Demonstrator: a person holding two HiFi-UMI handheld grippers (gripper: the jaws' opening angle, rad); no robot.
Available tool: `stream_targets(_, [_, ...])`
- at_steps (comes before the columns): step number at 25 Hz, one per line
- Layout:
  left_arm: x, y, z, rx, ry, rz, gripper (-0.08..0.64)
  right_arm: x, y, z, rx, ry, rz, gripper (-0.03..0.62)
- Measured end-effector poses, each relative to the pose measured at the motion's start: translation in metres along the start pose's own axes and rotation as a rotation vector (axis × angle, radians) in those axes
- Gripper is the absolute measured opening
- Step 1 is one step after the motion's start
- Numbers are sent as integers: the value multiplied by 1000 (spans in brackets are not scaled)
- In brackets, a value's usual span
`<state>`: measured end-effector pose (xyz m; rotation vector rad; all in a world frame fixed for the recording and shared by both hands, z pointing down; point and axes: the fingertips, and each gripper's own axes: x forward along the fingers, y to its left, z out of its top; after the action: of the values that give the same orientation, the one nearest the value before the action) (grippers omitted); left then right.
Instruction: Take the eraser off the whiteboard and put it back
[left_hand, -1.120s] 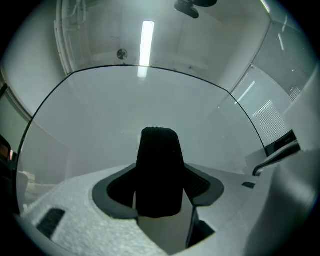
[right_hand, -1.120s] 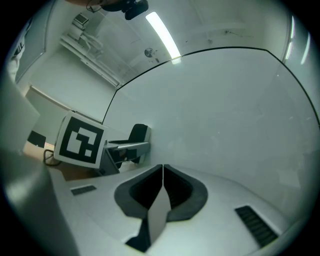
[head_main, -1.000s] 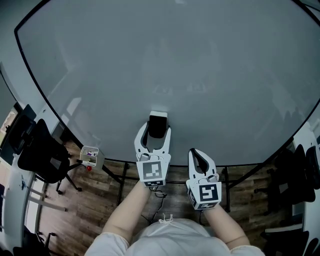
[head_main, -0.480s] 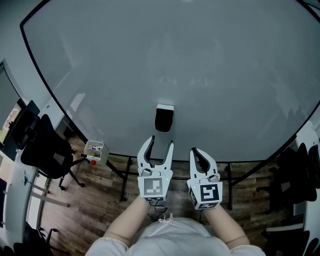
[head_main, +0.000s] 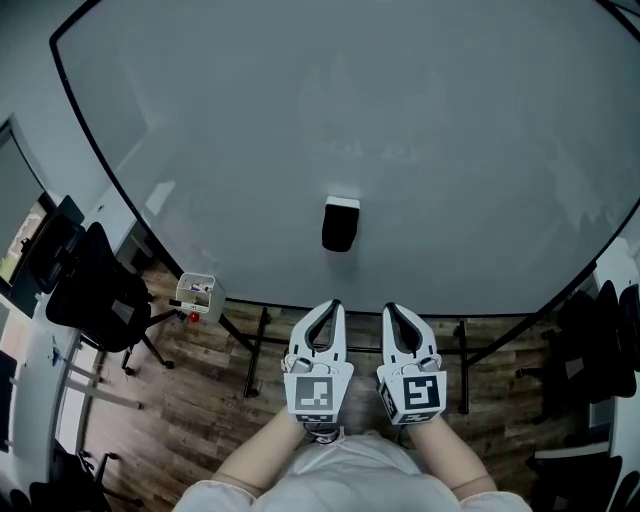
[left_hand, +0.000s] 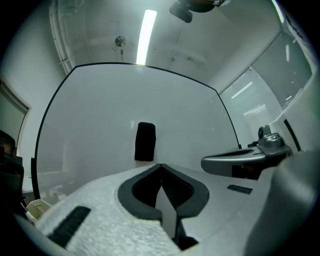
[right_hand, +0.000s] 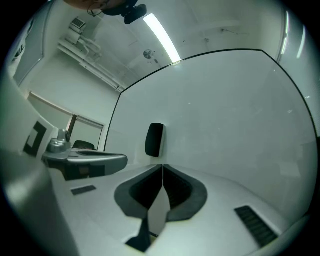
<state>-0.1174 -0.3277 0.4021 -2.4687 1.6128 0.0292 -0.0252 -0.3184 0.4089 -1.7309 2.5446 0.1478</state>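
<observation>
Up on the whiteboard, the upright eraser sits apart from both claws, nearer the left claw. The left claw has just clenched on nothing, and the right claw is clenched empty too.

The eraser sits on the whiteboard, nearer the board's lower edge than its top. Seen from the eraser in the head view, the board's stand legs stand on the floor at about 7 and 5 o'clock, below the lower edge. A small box lies at 8 o'clock, just beside the left leg. A chair stands farther out the same way, left of the box. More chairs stand at 4 o'clock, beyond the board's right edge.
</observation>
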Motion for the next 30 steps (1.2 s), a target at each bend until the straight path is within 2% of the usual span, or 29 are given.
stream_targets(9, [-9, -10, 1, -54, 14, -39, 17, -13, 7, -1, -32, 7, 7, 28])
stream_targets(30, [-5, 1, -2, -36, 18, -55, 17, -5, 10, 1, -49, 14, 43, 26])
